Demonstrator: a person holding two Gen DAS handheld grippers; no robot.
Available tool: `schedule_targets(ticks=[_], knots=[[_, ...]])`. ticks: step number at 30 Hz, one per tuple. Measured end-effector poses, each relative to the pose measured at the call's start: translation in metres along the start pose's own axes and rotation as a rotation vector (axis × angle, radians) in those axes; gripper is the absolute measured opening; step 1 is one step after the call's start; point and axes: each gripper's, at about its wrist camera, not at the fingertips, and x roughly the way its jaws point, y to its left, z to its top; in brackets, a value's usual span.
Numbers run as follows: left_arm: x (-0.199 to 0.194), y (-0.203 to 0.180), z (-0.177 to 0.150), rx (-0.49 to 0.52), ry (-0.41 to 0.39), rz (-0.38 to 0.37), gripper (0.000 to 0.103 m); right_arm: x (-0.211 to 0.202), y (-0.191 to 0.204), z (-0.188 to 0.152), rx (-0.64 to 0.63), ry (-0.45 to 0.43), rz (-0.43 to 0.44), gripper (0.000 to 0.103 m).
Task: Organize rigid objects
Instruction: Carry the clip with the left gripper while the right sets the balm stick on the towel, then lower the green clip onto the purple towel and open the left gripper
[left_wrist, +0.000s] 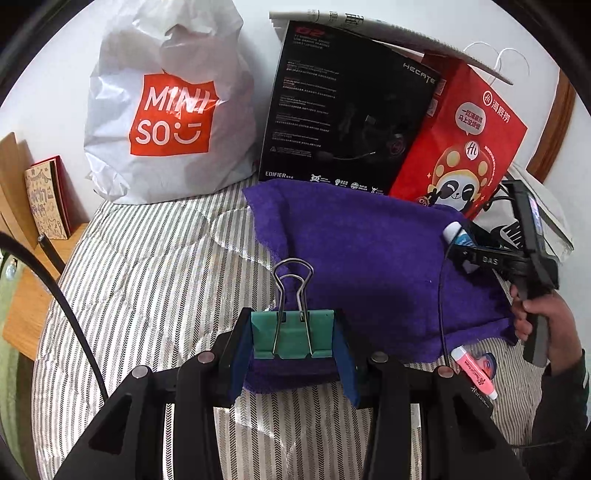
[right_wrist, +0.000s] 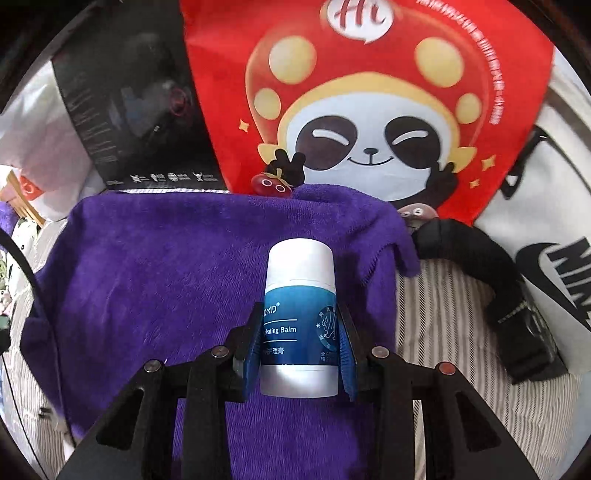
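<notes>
Left wrist: left hand-held gripper (left_wrist: 293, 341) clamps one binder clip (left_wrist: 291, 334); right hand-held gripper (right_wrist: 300, 345) clamps one balm tube (right_wrist: 300, 321).

Quick count: one green binder clip (left_wrist: 293, 334), one balm tube (right_wrist: 300, 321), one pink glue stick (left_wrist: 474, 371), one purple towel (left_wrist: 369, 266), three bags (Miniso (left_wrist: 166, 107), red panda (left_wrist: 465, 144), Nike (right_wrist: 546, 236)), one black box (left_wrist: 347, 110), two grippers.

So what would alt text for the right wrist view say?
The right hand-held gripper clamps a blue-and-white balm tube above a purple towel on striped bedding. Behind stands a red panda bag.
</notes>
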Motion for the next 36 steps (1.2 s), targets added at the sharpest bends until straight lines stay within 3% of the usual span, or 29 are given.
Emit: schedule_targets(ticks=[10, 12, 14, 20, 27, 36], knots=[[0.004, 0.001, 0.001, 0.002, 0.012, -0.003, 0.039, 0.013, -0.001, 0.005, -0.005, 0.029, -0.009, 0.036], [0.005, 0.001, 0.001, 0.002, 0.016, -0.005, 0.039, 0.013, -0.001, 0.005, -0.016, 0.029, -0.004, 0.039], [0.006, 0.000, 0.001, 0.003, 0.021, -0.011, 0.039, 0.010, -0.001, 0.002, -0.016, 0.038, 0.026, 0.049], [0.007, -0.003, 0.002, 0.003, 0.019, -0.026, 0.039, -0.006, 0.002, -0.011, -0.008, 0.041, 0.015, 0.050], [0.012, -0.011, 0.011, -0.002, 0.003, -0.047, 0.039, -0.061, 0.000, -0.044, 0.010, -0.046, 0.020, 0.062], [0.045, -0.030, 0.040, 0.006, -0.012, -0.056, 0.039, -0.094, -0.011, -0.074, -0.005, -0.168, -0.081, 0.062]])
